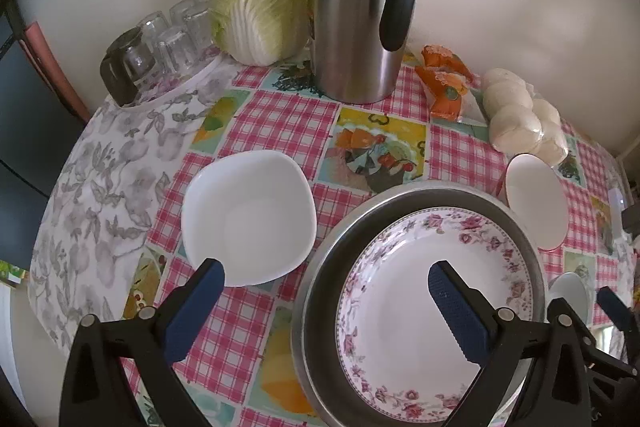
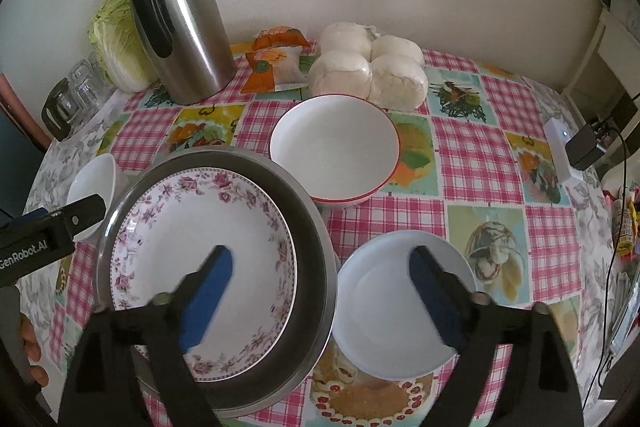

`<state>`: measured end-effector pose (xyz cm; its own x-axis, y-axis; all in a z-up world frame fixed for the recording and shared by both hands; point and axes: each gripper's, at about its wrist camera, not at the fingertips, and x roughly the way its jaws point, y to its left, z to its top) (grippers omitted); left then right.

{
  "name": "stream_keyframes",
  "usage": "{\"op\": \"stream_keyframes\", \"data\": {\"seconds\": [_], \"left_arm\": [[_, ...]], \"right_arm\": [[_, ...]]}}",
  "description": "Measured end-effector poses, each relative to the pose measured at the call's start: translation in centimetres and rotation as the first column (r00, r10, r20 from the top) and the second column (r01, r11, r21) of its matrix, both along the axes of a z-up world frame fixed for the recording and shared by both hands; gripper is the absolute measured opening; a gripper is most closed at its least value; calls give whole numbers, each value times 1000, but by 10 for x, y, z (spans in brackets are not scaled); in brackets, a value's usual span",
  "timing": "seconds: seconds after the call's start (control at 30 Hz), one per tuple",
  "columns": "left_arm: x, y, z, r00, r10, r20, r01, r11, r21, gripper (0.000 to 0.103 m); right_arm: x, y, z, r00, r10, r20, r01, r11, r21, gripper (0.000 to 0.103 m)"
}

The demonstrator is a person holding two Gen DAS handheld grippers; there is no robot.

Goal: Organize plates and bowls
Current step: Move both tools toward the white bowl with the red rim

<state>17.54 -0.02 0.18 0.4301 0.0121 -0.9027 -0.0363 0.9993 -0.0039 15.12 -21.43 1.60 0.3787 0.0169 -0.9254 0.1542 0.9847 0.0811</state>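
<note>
Left wrist view: left gripper (image 1: 326, 277), jaws spread and empty, hangs above floral plate (image 1: 436, 315) lying inside metal basin (image 1: 320, 267); square white bowl (image 1: 248, 219) sits just left. Right gripper (image 2: 320, 261), also spread, hovers over basin and white plate (image 2: 384, 307); red-rimmed bowl (image 2: 334, 147) lies beyond.

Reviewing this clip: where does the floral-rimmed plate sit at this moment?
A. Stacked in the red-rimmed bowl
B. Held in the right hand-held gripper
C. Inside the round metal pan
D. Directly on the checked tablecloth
C: in both wrist views the floral-rimmed plate lies inside the round metal pan, whose dark wall rings it, while the red-rimmed bowl stands apart and empty behind it.
</note>
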Motion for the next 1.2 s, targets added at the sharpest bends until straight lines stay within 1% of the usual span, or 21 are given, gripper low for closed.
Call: {"op": "stream_keyframes", "data": {"seconds": [0.13,0.2,0.33,0.4,0.5,0.6,0.8,0.9,1.07,1.2], "left_arm": [[0,-2,-3,1000,-13,-7,12,1000,-5,103],[0,-1,-2,1000,-14,9,14,1000,-3,103],[-1,-2,3,998,-16,58,14,999,45,103],[-1,-2,3,998,-16,63,12,998,54,103],[0,-1,3,998,-12,62,9,999,42,103],[0,-2,2,998,-11,64,8,999,44,103],[0,-4,4,995,-9,94,6,999,34,103],[1,-5,7,992,-8,128,6,1000,17,103],[0,-11,12,980,-15,198,6,999,48,103],[2,-15,13,978,-25,207,20,999,28,103]], "right_arm": [[0,2,-1,1000,8,0,-8,1000,-2,92],[0,1,-1,1000,5,10,-5,1000,2,92],[0,-2,1,999,-10,39,9,1000,28,92],[0,-3,2,999,-17,49,15,999,30,92],[0,-5,3,998,-23,65,20,999,39,93],[0,-5,4,997,-19,78,17,1000,21,93],[0,-8,7,993,-3,117,2,1000,16,93],[1,-14,8,992,-11,128,8,1000,28,93],[3,-32,6,991,-47,126,41,998,53,93],[6,-48,1,990,-90,112,84,995,57,93]]}}
